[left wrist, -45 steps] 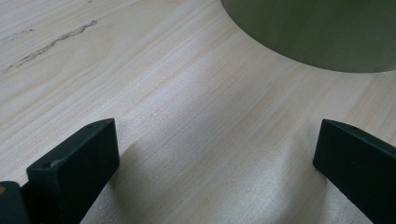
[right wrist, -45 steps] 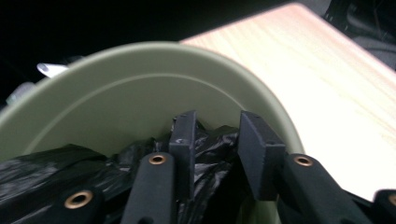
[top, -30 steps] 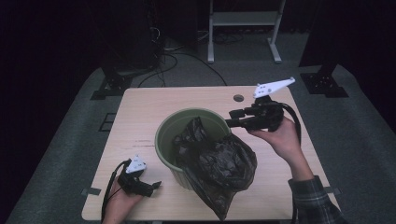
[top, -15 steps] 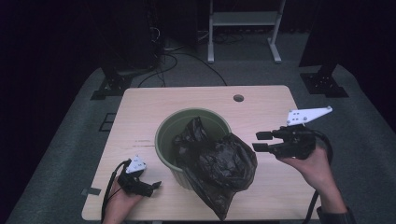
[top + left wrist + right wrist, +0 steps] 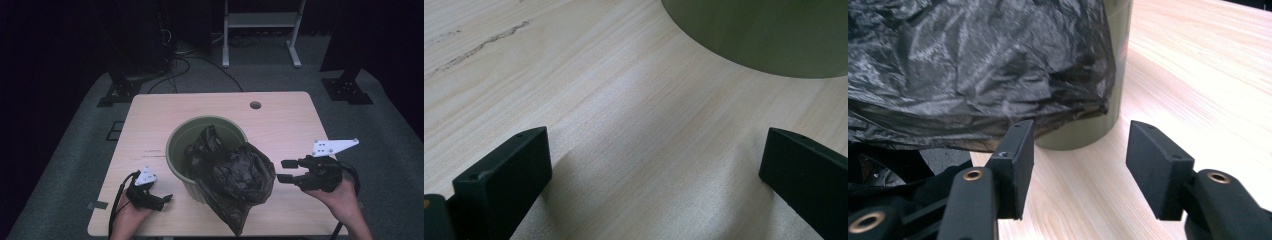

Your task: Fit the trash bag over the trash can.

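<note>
The right gripper (image 5: 283, 170), empty jaws apart and just opening, points at the black bin bag (image 5: 235, 175) draping the green bin (image 5: 176, 150); the left gripper (image 5: 165, 200) rests wide near the table's (image 5: 280, 120) front-left corner.

No writing, label, brand, number or sign can be read anywhere: not on the green bin (image 5: 180, 145), the black bag (image 5: 235, 175) or the bench (image 5: 280, 115).

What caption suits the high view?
Open right gripper beside black bag draped over green bin.
</note>
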Motion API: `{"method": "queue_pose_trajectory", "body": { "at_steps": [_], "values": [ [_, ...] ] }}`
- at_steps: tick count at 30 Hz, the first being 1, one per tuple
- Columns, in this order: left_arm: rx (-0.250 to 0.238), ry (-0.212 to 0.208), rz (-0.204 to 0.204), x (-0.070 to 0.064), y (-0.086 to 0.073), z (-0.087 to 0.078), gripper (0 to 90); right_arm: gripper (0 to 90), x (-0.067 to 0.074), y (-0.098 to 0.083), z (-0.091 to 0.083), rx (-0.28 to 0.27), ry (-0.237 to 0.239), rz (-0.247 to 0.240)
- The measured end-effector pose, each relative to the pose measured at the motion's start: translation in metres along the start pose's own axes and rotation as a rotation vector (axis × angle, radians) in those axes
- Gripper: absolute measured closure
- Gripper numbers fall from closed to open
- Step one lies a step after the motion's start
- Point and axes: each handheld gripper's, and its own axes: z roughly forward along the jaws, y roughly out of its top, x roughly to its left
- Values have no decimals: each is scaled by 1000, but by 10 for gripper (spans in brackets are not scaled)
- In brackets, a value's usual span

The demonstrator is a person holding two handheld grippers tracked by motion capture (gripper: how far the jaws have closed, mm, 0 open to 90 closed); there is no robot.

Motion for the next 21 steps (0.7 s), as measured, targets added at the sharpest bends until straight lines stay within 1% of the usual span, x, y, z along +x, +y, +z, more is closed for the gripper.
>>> {"method": "queue_pose_trajectory", "body": {
  "at_steps": [6,8,9,10,11,12,14,15,16,18,19,20,21],
  "values": [
    [0,0,0,0,0,0,0,409,5,4,5,11,8,-20],
    [0,0,0,0,0,0,0,394,6,8,4,-10,10,-21],
    [0,0,0,0,0,0,0,394,6,8,4,-10,10,-21],
    [0,0,0,0,0,0,0,386,6,12,2,-26,12,-23],
    [0,0,0,0,0,0,0,386,6,12,2,-26,12,-23],
    [1,0,0,0,0,0,0,384,6,18,1,-44,22,-24],
    [1,0,0,0,0,0,0,388,8,25,2,-54,19,-34],
    [1,0,0,0,0,0,0,411,8,29,3,-60,28,-38],
    [1,0,0,0,0,0,0,411,8,29,3,-60,28,-38],
    [0,-1,0,0,0,0,0,505,8,37,5,-75,44,-58],
    [0,-1,0,0,0,0,0,558,9,45,9,-85,54,-71],
    [2,-2,1,0,0,0,0,579,9,49,11,-86,58,-74],
    [2,-2,1,0,0,0,0,579,9,49,11,-86,58,-74]
  ]
}}
